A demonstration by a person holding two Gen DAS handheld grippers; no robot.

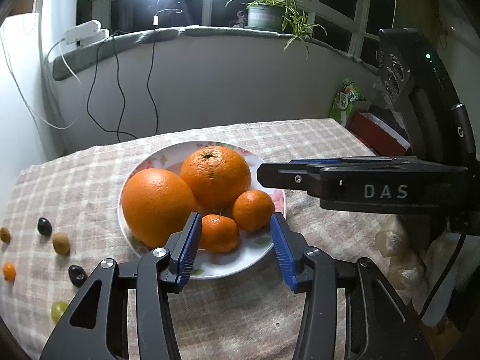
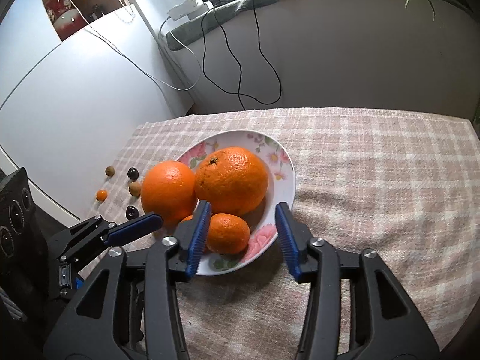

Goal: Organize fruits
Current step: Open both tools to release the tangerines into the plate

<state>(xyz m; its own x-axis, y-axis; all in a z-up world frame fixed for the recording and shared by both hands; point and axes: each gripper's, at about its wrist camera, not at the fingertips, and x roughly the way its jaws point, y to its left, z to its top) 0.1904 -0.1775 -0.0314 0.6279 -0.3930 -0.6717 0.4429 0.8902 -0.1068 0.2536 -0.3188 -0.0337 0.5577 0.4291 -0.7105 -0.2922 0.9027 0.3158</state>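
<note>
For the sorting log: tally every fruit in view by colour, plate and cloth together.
Orange: 5, four on the plate, one small one on the cloth
Dark purple: 2
Brownish: 2
Pale green: 1
Total: 10

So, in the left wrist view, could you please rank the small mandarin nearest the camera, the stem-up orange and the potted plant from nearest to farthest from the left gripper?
1. Small mandarin, on the plate, between the open left gripper fingers.
2. Stem-up orange, at the plate's far side.
3. Potted plant, up on the window ledge.
</note>
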